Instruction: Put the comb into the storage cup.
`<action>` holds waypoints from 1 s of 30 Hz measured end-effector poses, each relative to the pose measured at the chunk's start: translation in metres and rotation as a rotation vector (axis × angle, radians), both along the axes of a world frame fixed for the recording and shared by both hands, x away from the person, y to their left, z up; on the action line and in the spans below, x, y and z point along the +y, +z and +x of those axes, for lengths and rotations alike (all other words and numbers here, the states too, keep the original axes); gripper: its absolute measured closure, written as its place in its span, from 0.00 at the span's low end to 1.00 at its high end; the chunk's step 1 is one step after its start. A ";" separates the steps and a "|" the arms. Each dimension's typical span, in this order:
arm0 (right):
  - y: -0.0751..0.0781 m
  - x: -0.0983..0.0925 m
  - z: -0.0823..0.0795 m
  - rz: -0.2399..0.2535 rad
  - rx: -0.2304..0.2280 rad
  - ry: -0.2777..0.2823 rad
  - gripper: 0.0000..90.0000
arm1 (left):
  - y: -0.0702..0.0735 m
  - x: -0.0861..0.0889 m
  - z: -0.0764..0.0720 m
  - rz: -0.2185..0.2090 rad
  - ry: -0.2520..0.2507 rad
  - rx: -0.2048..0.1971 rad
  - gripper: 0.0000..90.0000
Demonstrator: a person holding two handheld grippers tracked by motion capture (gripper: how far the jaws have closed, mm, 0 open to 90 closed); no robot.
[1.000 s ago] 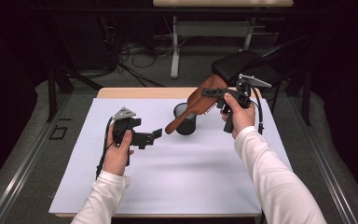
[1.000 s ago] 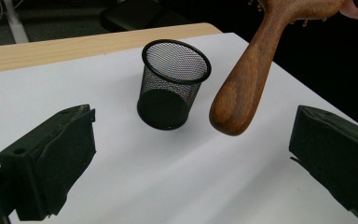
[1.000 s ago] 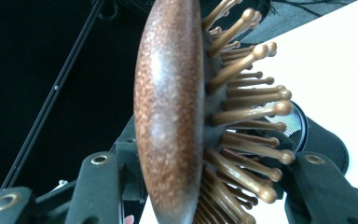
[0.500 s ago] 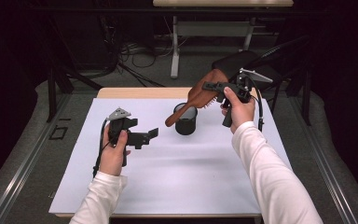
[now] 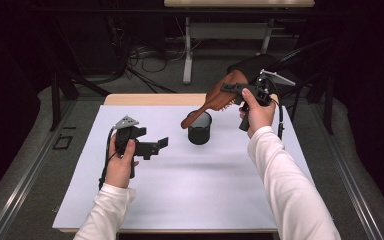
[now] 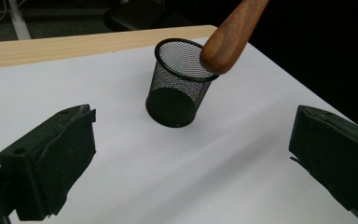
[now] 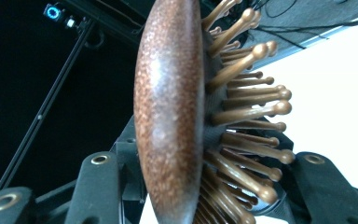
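Nearest the person, the left gripper hovers low over the white table cover, its jaws spread wide with nothing between them, aimed toward the black mesh cup that stands upright near the middle of the table. Beyond it, the right gripper is raised above the far right part of the table and clenched on the head of a wooden hairbrush, one jaw against the smooth rounded back and the other among the pins (the right gripper view shows the pins splaying out to one side). The brush's long axis slopes down and to the left in the high view, head high at the jaws, handle tip low and just above the cup's rim. It looks a stiff, fairly light thing with a polished, probably slippery back, so the grip across the head seems sound, though the handle would give better control of its tilt.
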State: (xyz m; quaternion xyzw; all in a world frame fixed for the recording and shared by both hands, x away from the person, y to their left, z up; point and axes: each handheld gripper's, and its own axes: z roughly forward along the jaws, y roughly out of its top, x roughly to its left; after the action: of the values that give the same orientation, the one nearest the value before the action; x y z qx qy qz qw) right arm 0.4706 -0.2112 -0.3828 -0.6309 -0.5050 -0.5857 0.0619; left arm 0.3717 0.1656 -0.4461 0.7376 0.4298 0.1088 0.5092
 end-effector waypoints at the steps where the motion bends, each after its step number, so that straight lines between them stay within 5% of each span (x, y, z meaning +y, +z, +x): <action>1: 0.000 -0.001 0.001 -0.004 0.000 -0.006 0.53 | 0.000 0.000 0.000 -0.006 0.002 0.002 0.00; 24: -0.007 -0.003 0.016 -0.082 -0.025 -0.164 0.53 | -0.002 0.005 0.001 -0.020 0.009 0.007 0.00; 30: -0.011 0.000 0.017 -0.139 -0.041 -0.183 0.53 | -0.003 0.006 0.001 -0.019 0.009 0.008 0.00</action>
State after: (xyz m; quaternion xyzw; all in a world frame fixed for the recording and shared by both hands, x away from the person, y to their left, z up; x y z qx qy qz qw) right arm 0.4878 -0.2115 -0.3943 -0.6652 -0.4859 -0.5651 -0.0460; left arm 0.3732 0.1711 -0.4488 0.7313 0.4361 0.1037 0.5140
